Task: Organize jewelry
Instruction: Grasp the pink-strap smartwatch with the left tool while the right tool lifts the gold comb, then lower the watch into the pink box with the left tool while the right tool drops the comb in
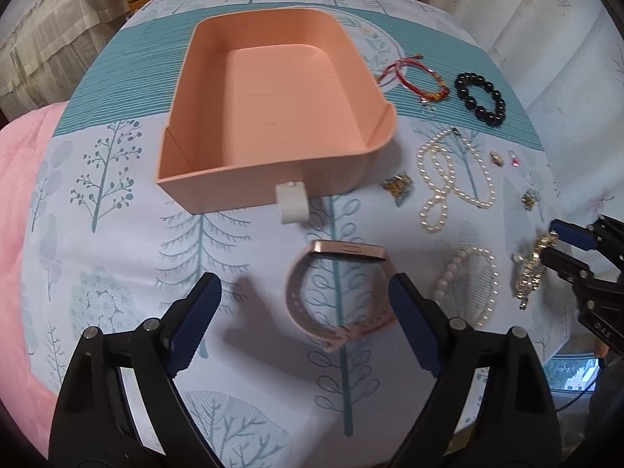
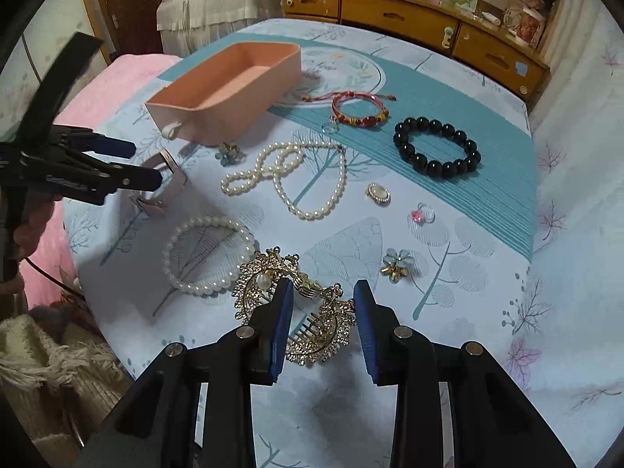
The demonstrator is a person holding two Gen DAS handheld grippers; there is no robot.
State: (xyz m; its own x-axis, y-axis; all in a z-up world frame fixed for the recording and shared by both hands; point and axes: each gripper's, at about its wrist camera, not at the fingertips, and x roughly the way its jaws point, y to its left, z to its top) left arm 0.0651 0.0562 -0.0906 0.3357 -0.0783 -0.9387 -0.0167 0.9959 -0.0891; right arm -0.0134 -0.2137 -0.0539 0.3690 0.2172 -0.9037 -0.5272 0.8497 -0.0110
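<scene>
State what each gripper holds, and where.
Right gripper grips the gold comb across its jewelled arch. Left gripper holds nothing; it straddles the watch, open.

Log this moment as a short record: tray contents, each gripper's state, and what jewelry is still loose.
tray: pink drawer tray, nothing inside
left gripper: open, over pink smartwatch, not gripping
right gripper: shut on gold rhinestone hair comb
loose on bedspread: long pearl necklace, pearl bracelet, black bead bracelet, red cord bracelet, flower pieces, small pendants
progress: nothing stored yet
</scene>
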